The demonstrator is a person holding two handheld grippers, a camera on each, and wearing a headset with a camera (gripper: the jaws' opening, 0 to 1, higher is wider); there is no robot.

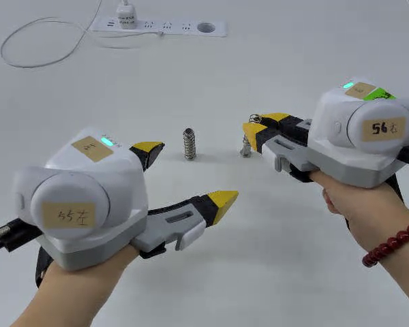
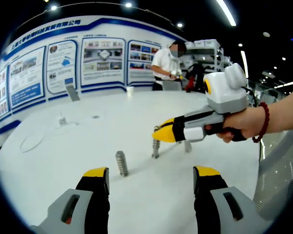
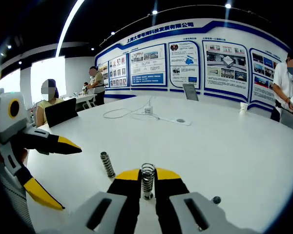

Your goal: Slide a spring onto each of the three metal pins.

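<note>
A spring on its upright pin (image 1: 189, 144) stands on the white table (image 1: 273, 272); the same spring and pin appear in the left gripper view (image 2: 121, 163) and the right gripper view (image 3: 107, 164). My right gripper (image 1: 253, 128) (image 3: 147, 174) is shut on a second spring (image 3: 147, 179), held upright over a pin (image 1: 246, 147). In the left gripper view the right gripper (image 2: 163, 134) holds that spring (image 2: 156, 146) above the table. A bare third pin (image 2: 187, 146) (image 3: 215, 200) stands just behind it. My left gripper (image 1: 186, 172) (image 2: 151, 173) is open and holds nothing, near the first spring.
A white power strip (image 1: 160, 26) with a plugged adapter and a looped cable (image 1: 41, 41) lies at the table's far edge. People stand and sit beyond the table (image 2: 168, 63). My left gripper (image 3: 63, 175) shows at the left of the right gripper view.
</note>
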